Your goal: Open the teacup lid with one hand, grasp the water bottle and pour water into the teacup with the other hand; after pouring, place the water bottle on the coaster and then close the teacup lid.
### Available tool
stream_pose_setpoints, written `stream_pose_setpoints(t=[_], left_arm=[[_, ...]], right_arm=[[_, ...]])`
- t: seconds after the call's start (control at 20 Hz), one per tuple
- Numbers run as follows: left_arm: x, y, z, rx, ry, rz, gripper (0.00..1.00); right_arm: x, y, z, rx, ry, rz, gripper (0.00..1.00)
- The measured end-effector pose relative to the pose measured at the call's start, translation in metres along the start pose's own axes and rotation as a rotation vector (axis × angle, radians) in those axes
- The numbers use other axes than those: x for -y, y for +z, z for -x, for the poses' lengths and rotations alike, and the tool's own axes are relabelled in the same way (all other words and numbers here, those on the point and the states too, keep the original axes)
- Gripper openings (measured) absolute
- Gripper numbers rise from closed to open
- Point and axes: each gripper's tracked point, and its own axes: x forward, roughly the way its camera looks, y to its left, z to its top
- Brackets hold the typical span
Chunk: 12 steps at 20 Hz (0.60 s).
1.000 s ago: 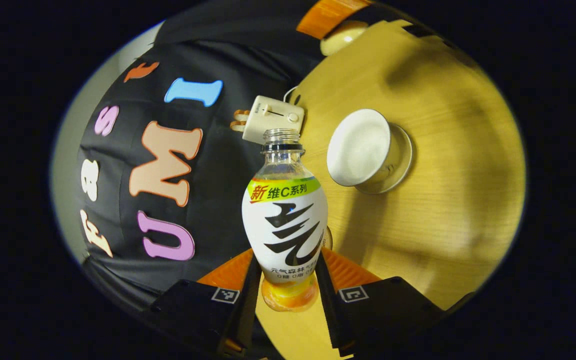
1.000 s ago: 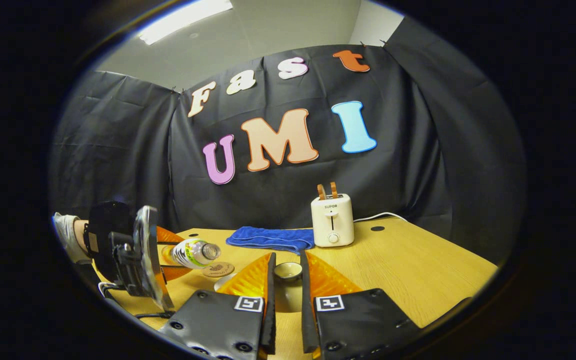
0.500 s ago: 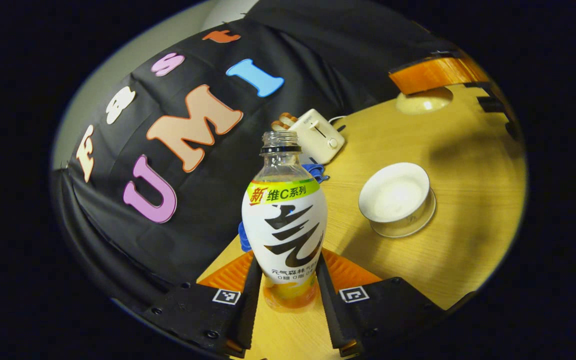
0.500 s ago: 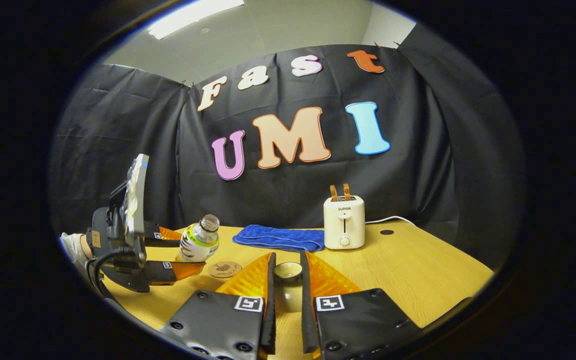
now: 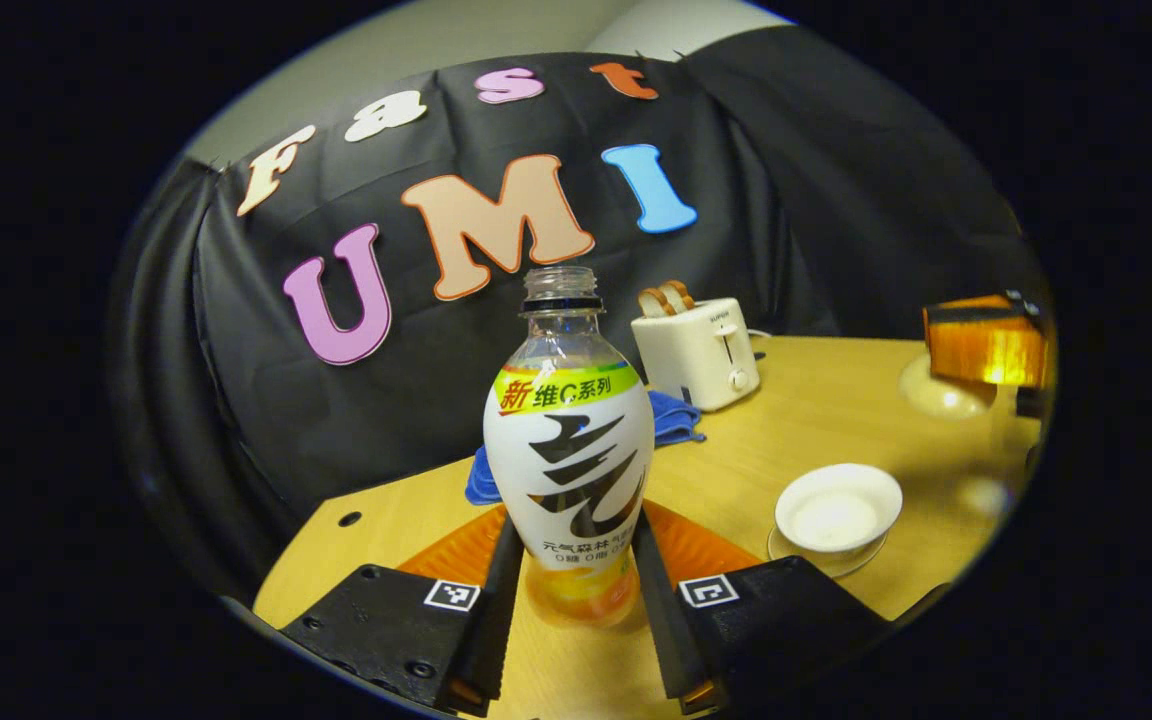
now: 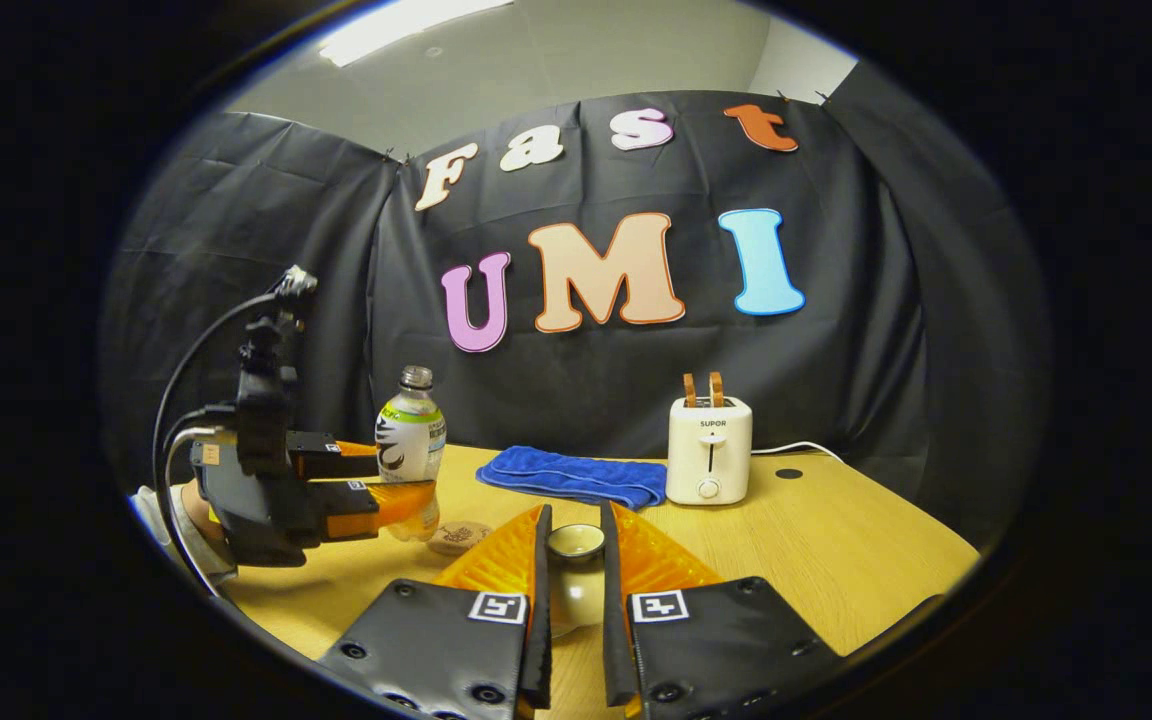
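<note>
Light wooden tabletop (image 5: 786, 420) before black cloth: a cream two-slot toaster (image 6: 708, 450), a folded blue towel (image 6: 576, 476), and a lidless white porcelain teacup (image 5: 838, 508) on its saucer. My left gripper (image 5: 576, 590) clamps the upright, uncapped clear plastic water bottle (image 5: 569, 440), which hangs just beside the small round brown coaster (image 6: 459, 537); my right gripper (image 6: 573, 580) pinches the pale ceramic teacup lid (image 6: 576, 575). Pouring looks done, so next I judge the bottle must be lowered squarely onto the coaster.
</note>
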Motion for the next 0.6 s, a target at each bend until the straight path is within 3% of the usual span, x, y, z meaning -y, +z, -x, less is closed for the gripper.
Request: stream_pose_setpoints(t=[0.25,0.6], left_arm=[[-0.005,0.001,-0.019,0.038,0.001,0.179,0.57],[-0.024,-0.021,-0.046,0.016,0.059,0.201,0.57]], right_arm=[[-0.001,-0.003,-0.003,-0.01,0.0,0.009,0.24],[0.012,-0.005,-0.006,-0.013,-0.023,0.002,0.26]])
